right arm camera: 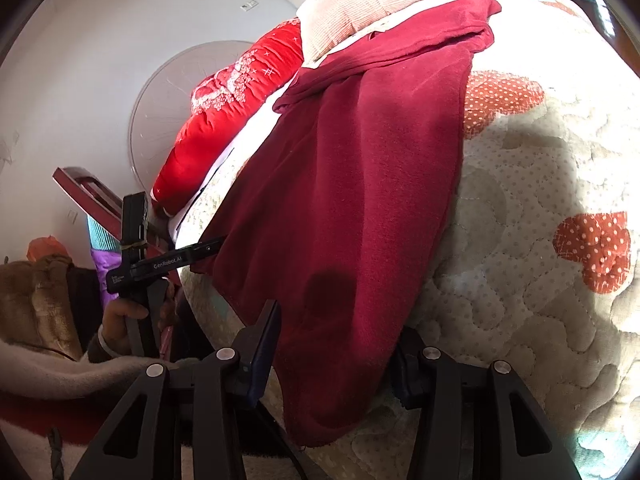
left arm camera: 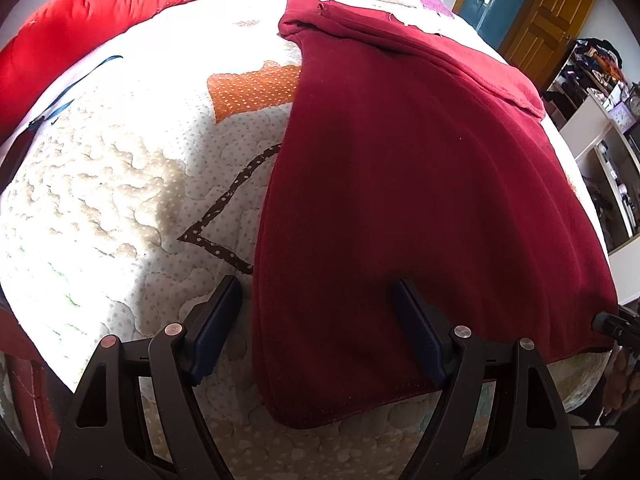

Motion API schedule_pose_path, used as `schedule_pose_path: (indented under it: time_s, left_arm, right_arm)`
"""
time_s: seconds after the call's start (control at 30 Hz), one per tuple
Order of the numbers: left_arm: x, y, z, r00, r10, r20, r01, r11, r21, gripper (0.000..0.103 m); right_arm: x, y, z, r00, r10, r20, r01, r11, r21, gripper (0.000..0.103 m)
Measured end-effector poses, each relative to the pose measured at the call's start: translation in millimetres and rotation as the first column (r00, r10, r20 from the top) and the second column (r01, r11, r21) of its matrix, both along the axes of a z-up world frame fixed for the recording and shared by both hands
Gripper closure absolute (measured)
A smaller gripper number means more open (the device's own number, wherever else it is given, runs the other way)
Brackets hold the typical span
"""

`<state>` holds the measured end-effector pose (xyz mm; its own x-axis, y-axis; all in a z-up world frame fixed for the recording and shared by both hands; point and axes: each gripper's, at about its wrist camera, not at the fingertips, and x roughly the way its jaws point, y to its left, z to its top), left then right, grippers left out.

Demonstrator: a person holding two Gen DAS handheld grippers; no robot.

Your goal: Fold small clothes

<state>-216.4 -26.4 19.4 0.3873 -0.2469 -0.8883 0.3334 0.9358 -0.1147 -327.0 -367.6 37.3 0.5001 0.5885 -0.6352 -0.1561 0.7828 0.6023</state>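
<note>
A: Progress?
B: The dark red fleece garment [left arm camera: 400, 200] lies lengthwise on the cream quilted bedspread [left arm camera: 120, 184], sleeve folded across. Left gripper [left arm camera: 316, 320] gapes wide astride its near-left hem corner; right gripper [right arm camera: 336, 360] straddles the other corner, grip unclear. Crosswise fold remains.

A dark red fleece garment [left arm camera: 400, 200] lies spread flat on the quilted cream bedspread [left arm camera: 132, 184], which has orange dotted patches. It is long and roughly rectangular, running from the near edge of the bedspread toward the far end. Its surface is smooth with few wrinkles. At the far end a strip of the same cloth is folded over on top, forming a thicker band with a visible seam. The near hem sits at the bedspread's edge, and one near corner droops slightly over it. In the right wrist view the garment [right arm camera: 360, 200] has a darker round spot near the hem.
</note>
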Motion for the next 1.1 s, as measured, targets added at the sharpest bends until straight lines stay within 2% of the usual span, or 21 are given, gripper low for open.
schedule_pose_path:
  time_s: [0.03,0.07,0.13,0.23,0.33,0.53,0.7,0.8,0.87,0.97,1.03,1.07,1.1]
  left_arm:
    - [-0.1,-0.3,1.3,1.0,-0.012,-0.004,0.012,1.0,-0.001,0.029]
    - [-0.2,-0.4,3.3,1.0,-0.029,-0.006,0.029,1.0,-0.012,0.036]
    - [1.2,0.0,8.9,0.998,-0.06,-0.017,0.059,0.997,-0.044,0.077]
    - [10.5,6.7,16.3,0.996,-0.071,-0.049,0.065,0.991,-0.12,0.096]
    - [22.7,11.0,26.9,0.994,-0.091,-0.062,0.077,0.979,-0.19,0.096]
    - [68.3,1.1,73.8,0.993,-0.119,0.006,0.116,0.946,-0.301,0.096]
    - [144.8,-29.9,120.4,0.989,-0.099,0.106,0.129,0.934,-0.334,0.096]
    - [203.0,-59.2,133.6,0.985,-0.066,0.157,0.112,0.945,-0.306,0.096]
    - [243.5,-79.8,127.5,0.984,-0.027,0.176,0.072,0.965,-0.252,0.096]
    - [302.5,-97.0,91.5,0.995,0.045,0.088,-0.022,0.967,-0.252,0.096]
    - [327.4,-94.6,68.6,0.994,0.105,0.018,-0.096,0.958,-0.269,0.095]
    - [334.4,-93.4,62.9,0.994,0.105,-0.006,-0.103,0.955,-0.279,0.094]
    - [338.7,-93.3,61.3,0.995,0.094,-0.016,-0.095,0.953,-0.287,0.093]
  right_arm:
    - [1.9,3.2,3.7,1.0,0.017,0.013,-0.017,1.0,-0.016,0.067]
    - [3.8,4.5,8.3,0.999,0.024,0.032,-0.024,1.0,-0.009,0.071]
    - [9.8,5.2,19.0,0.997,0.041,0.072,-0.043,0.999,0.033,0.086]
    - [22.6,8.2,38.1,0.987,0.065,0.146,-0.071,0.997,0.041,0.091]
    - [40.4,8.2,57.5,0.975,0.07,0.213,-0.076,0.997,0.021,0.093]
    - [96.0,-12.4,99.6,0.942,0.005,0.337,-0.014,1.0,0.023,0.093]
    - [161.7,-49.9,126.8,0.92,-0.108,0.378,0.112,0.994,0.009,0.093]
    - [209.0,-74.6,129.9,0.911,-0.19,0.366,0.223,0.974,-0.048,0.093]
    - [244.6,-92.8,117.9,0.906,-0.27,0.325,0.321,0.94,-0.115,0.093]
    - [296.6,-121.1,77.8,0.891,-0.399,0.215,0.436,0.885,-0.165,0.093]
    - [320.4,-135.6,55.2,0.907,-0.408,0.103,0.42,0.89,-0.178,0.087]
    - [319.4,-144.3,52.1,0.906,-0.415,0.089,0.424,0.893,-0.15,0.087]
    - [311.4,-150.3,54.6,0.901,-0.42,0.114,0.431,0.896,-0.109,0.084]
